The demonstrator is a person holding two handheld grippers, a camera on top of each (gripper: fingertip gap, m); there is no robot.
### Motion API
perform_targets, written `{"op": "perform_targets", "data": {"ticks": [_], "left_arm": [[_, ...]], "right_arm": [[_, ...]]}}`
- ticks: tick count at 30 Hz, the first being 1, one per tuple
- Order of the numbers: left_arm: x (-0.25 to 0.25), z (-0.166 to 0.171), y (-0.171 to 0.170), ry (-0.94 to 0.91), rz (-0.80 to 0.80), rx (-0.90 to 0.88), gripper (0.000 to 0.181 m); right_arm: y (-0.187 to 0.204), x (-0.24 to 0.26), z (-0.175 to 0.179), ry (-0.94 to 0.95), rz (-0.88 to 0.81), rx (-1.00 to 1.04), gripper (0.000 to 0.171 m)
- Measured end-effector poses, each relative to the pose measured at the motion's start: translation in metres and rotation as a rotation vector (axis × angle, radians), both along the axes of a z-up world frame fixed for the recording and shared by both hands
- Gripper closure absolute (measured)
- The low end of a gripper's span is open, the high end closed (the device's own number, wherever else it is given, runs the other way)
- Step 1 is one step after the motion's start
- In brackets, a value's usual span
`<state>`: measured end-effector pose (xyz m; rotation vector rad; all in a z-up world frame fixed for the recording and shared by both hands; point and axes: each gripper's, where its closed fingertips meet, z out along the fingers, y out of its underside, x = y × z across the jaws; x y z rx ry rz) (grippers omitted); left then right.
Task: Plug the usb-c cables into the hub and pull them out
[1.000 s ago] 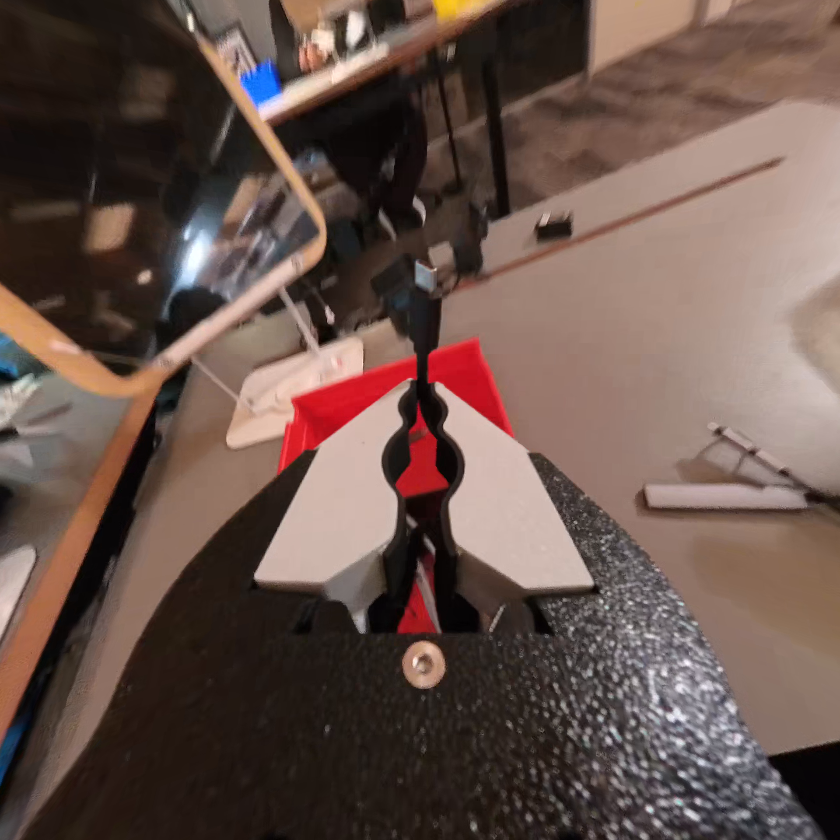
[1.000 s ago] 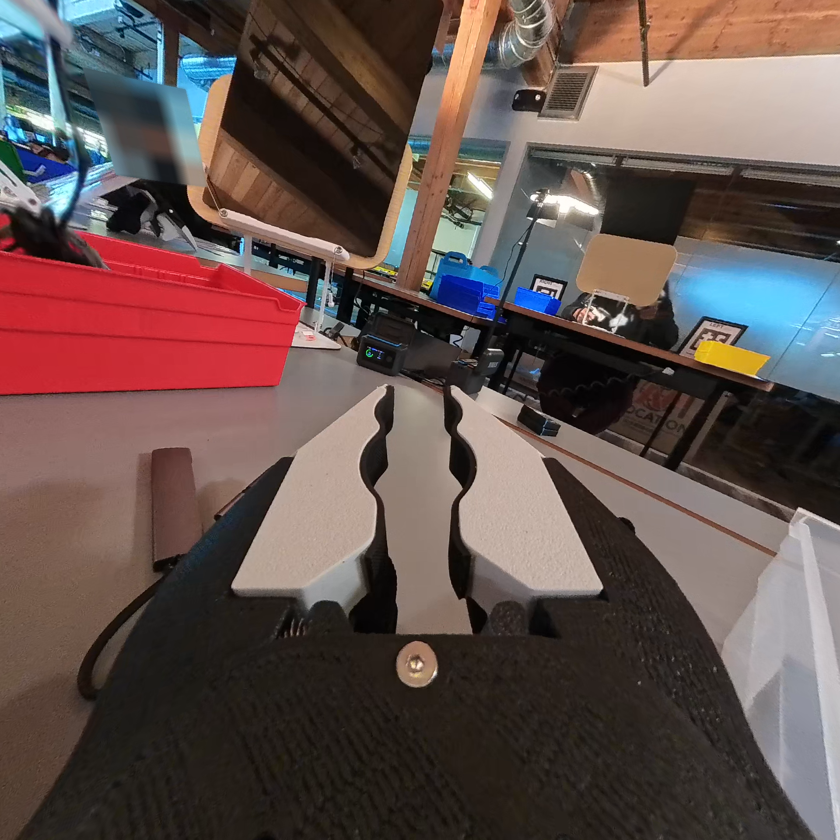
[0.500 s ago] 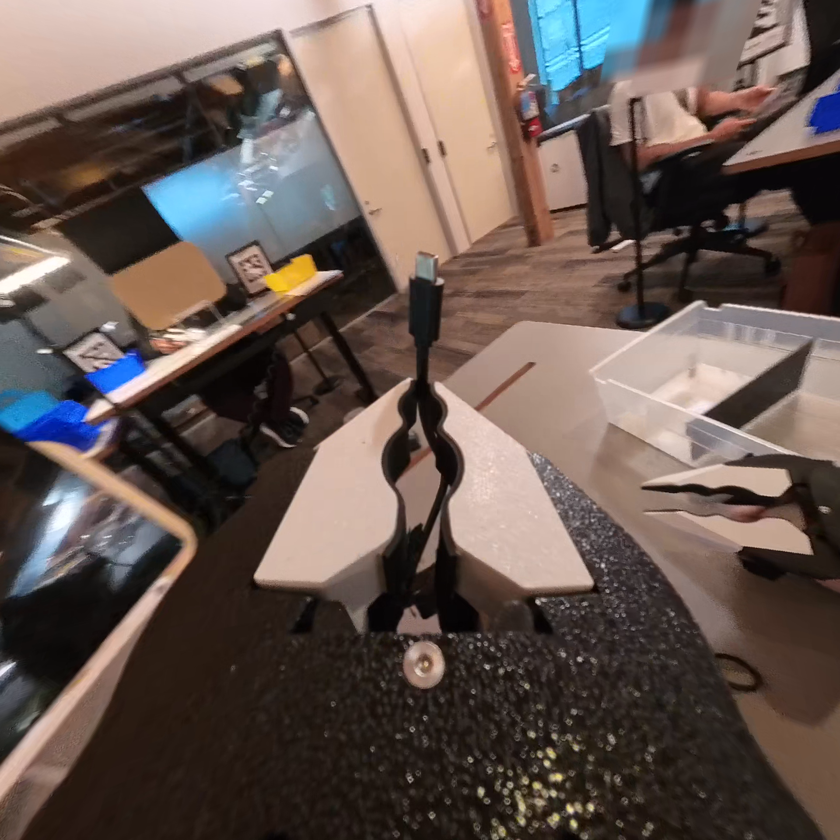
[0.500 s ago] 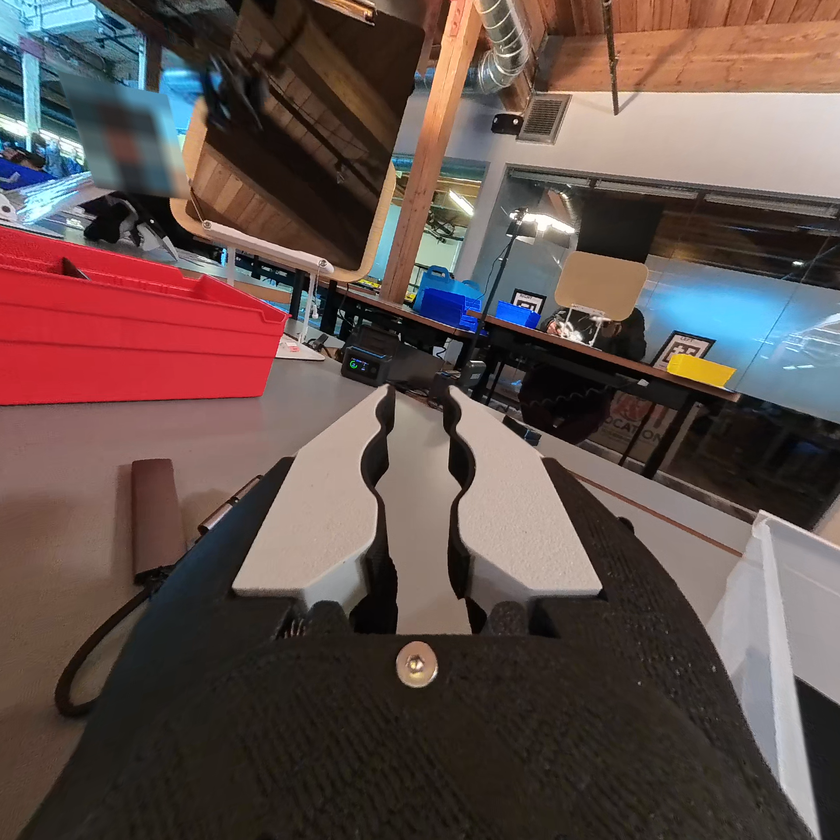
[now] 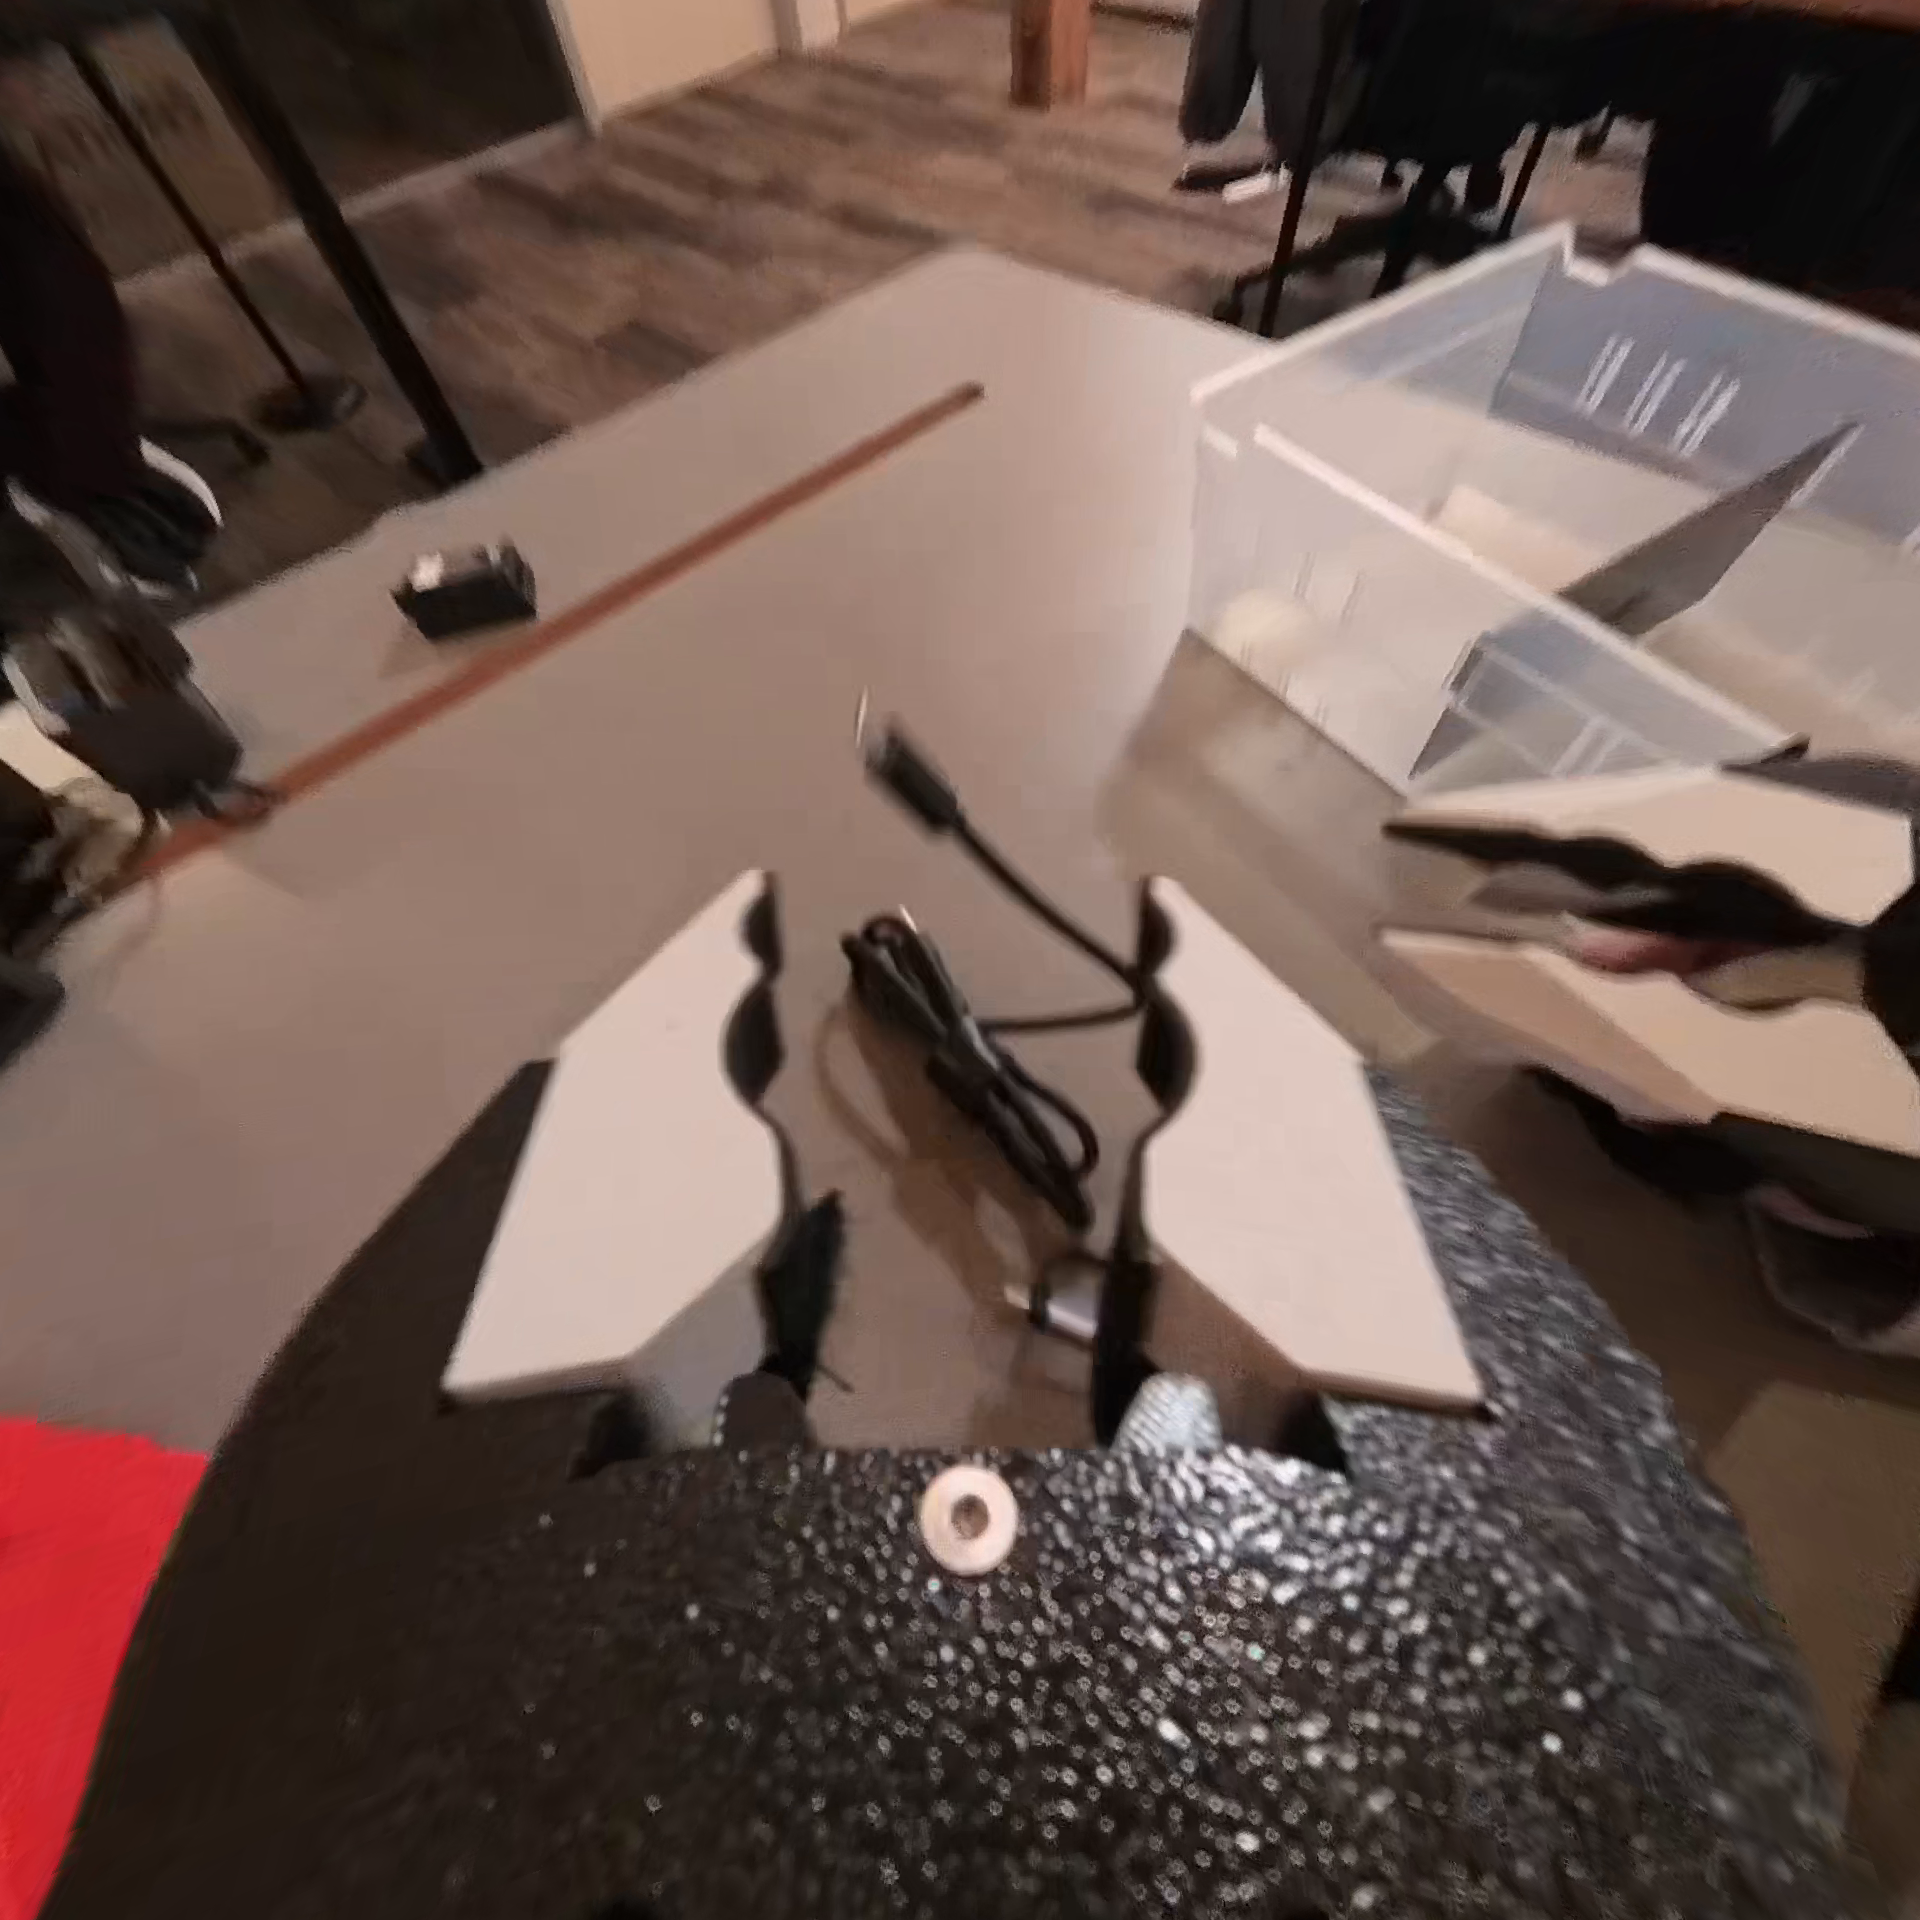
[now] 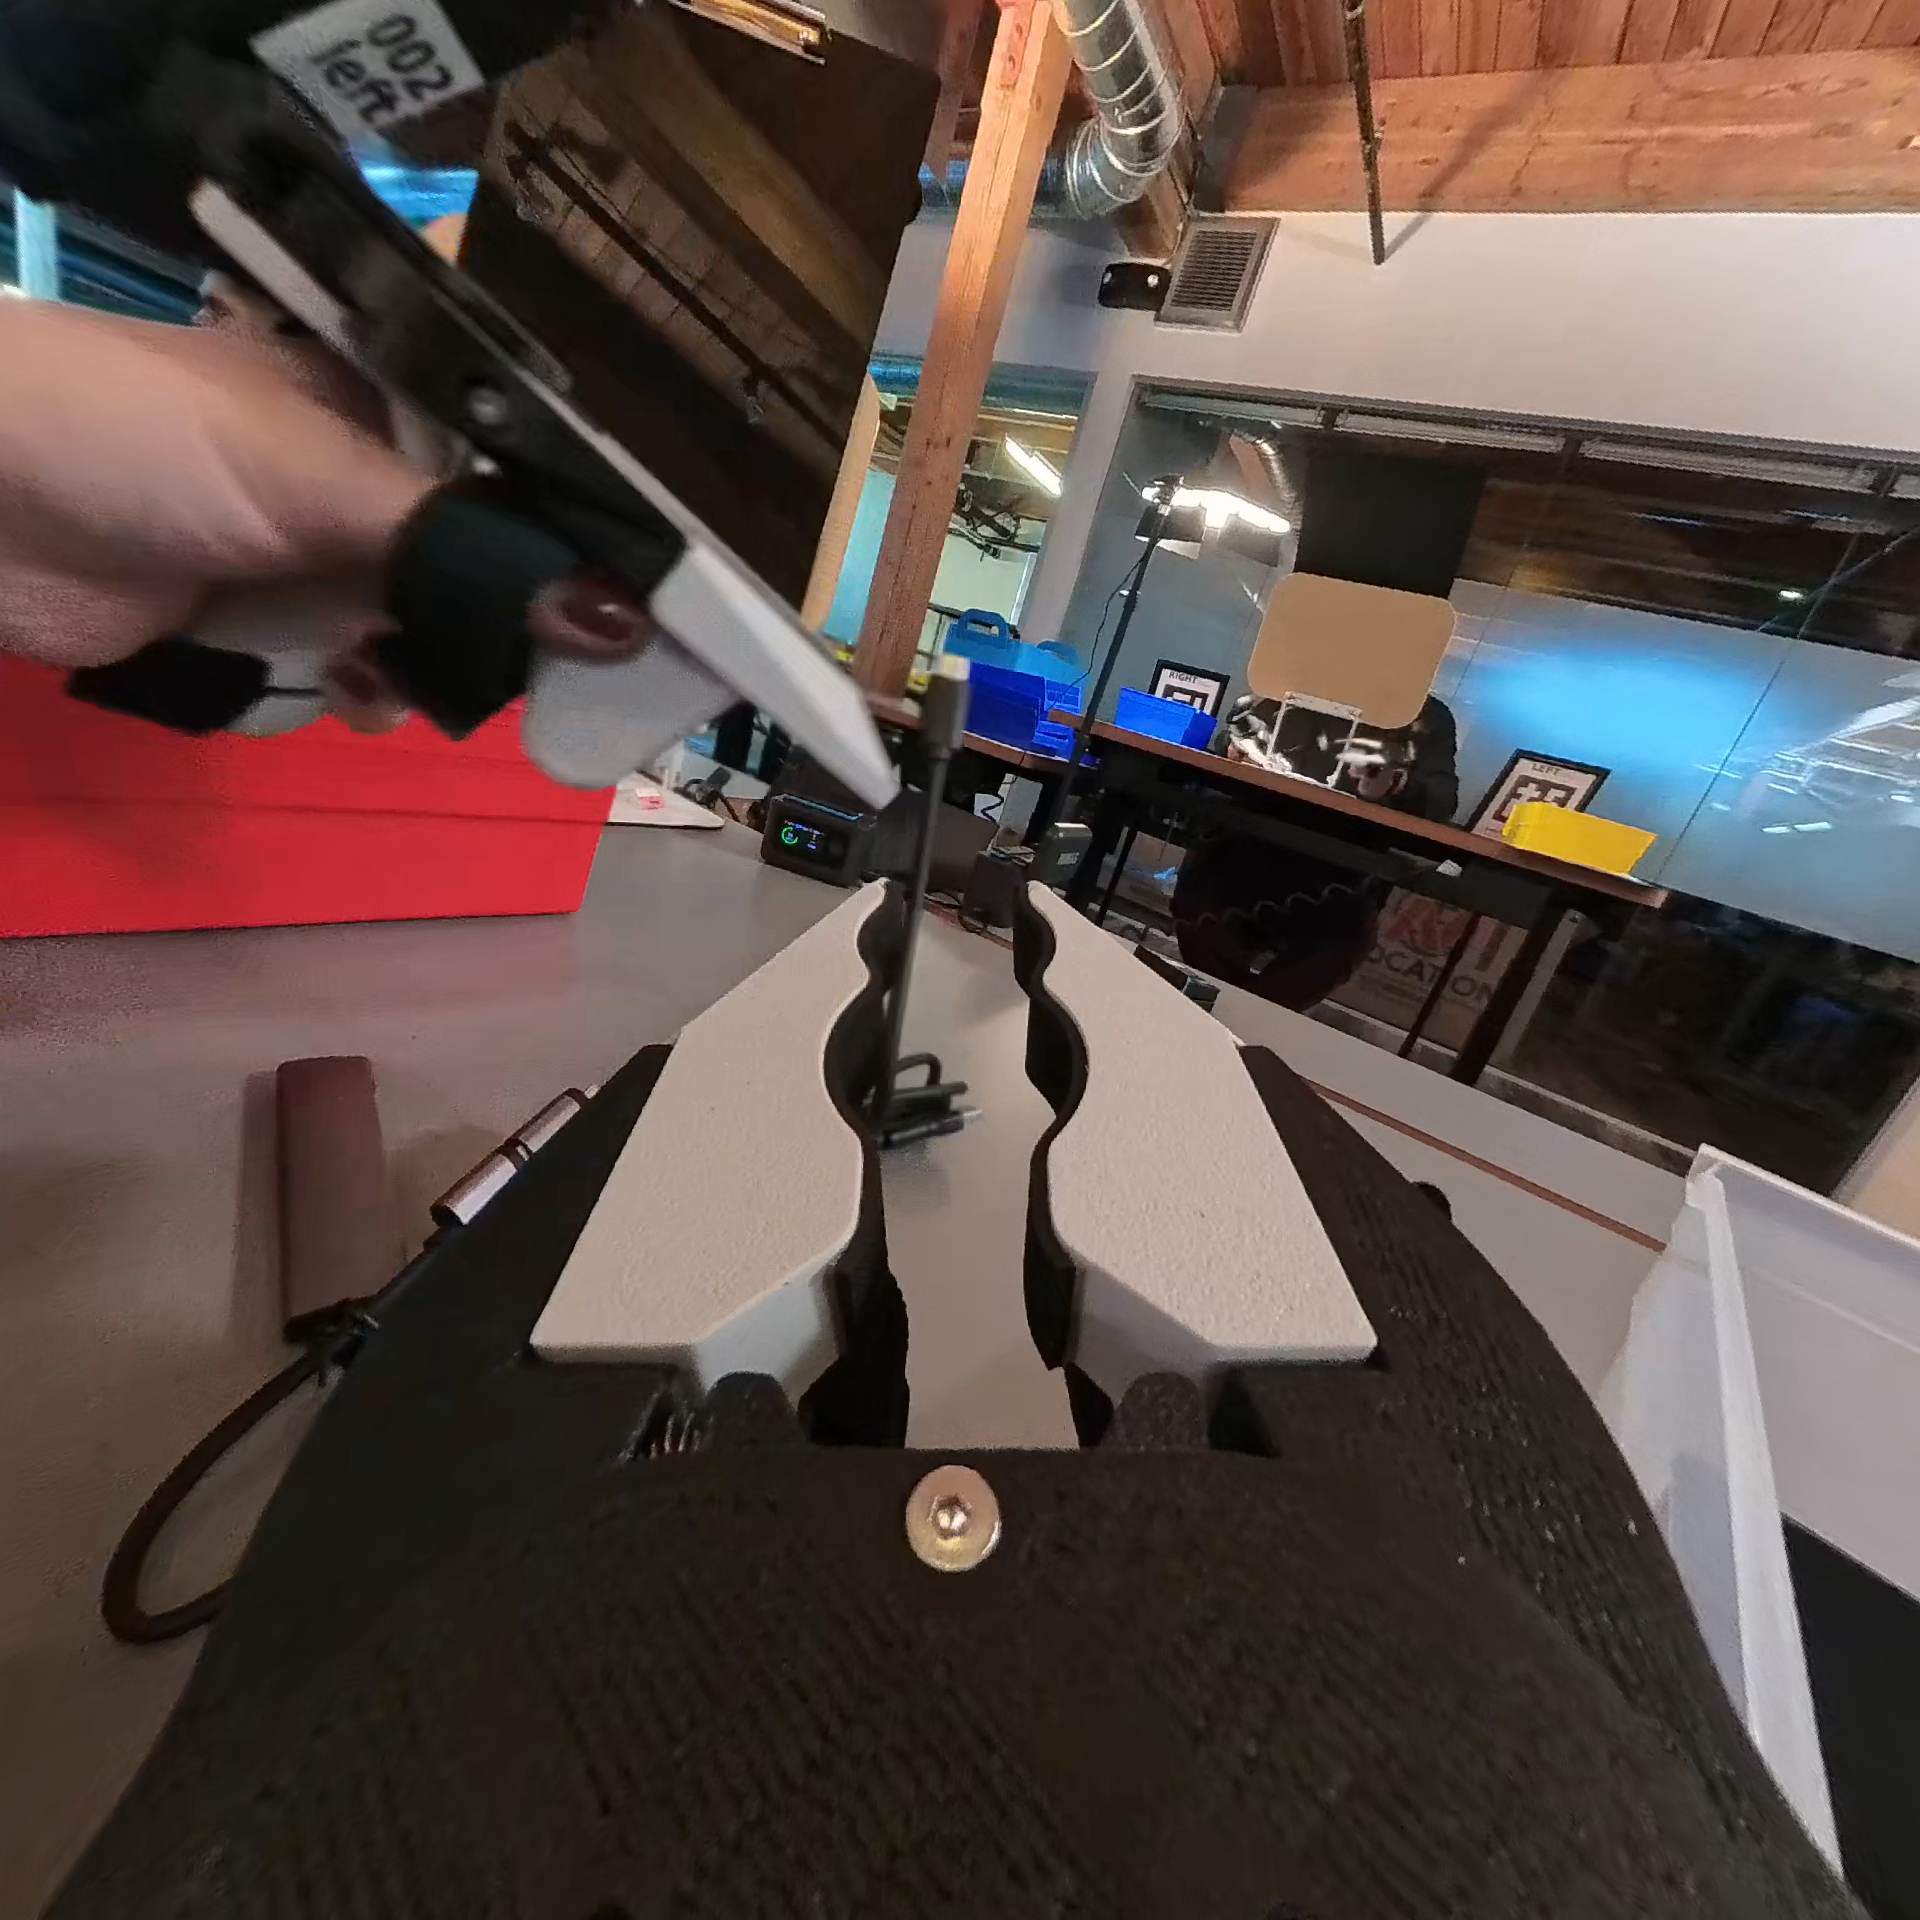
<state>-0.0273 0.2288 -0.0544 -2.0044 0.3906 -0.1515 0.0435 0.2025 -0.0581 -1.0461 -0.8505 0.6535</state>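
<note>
A black usb-c cable [image 5: 966,1060] lies coiled on the grey table [image 5: 623,831] between the fingers of my left gripper [image 5: 956,888], which is wide open. One end rises past the right finger, its plug [image 5: 904,769] up in the air. In the right wrist view the cable [image 6: 914,883] stands beside the left gripper's tip [image 6: 862,779], with the coil [image 6: 925,1112] in front of my right gripper [image 6: 951,904], which is open and empty. A dark brown bar-shaped hub [image 6: 322,1174] with a black cord lies to its left.
A red bin [image 6: 260,831] stands at the left. A clear plastic bin [image 5: 1455,468] with a dark divider sits at the right. My right gripper [image 5: 1403,883] shows at the right edge of the left wrist view. A small black block [image 5: 468,592] lies by the table's seam.
My left gripper swung down over the table in front of the right gripper and opened. It no longer clamps the cable, whose coil now rests on the table. The right gripper barely moved.
</note>
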Motion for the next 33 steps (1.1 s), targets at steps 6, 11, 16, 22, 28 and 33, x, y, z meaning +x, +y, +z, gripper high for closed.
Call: {"op": "perform_targets", "data": {"ticks": [6,11,16,22,28,33], "left_arm": [[-0.047,0.01,-0.076,0.138,0.085,-0.033,0.103],[-0.121,0.023,-0.154,-0.025,0.273,-0.125,0.112],[-0.166,0.009,-0.201,-0.3,0.362,-0.181,0.144],[-0.175,-0.031,-0.213,-0.498,0.377,-0.29,0.141],[-0.168,-0.049,-0.207,-0.668,0.344,-0.318,0.147],[-0.154,-0.048,-0.203,-0.671,0.237,-0.311,0.178]], "right_arm": [[0.001,0.0,0.0,0.006,0.004,-0.016,0.152],[0.003,-0.001,-0.002,0.005,0.006,-0.04,0.152],[0.003,-0.002,-0.004,-0.007,-0.003,-0.034,0.152],[0.002,-0.003,-0.005,-0.02,-0.004,-0.021,0.152],[0.003,-0.003,-0.005,-0.022,-0.002,-0.023,0.152],[0.002,-0.005,-0.006,-0.027,0.006,-0.02,0.152]]}}
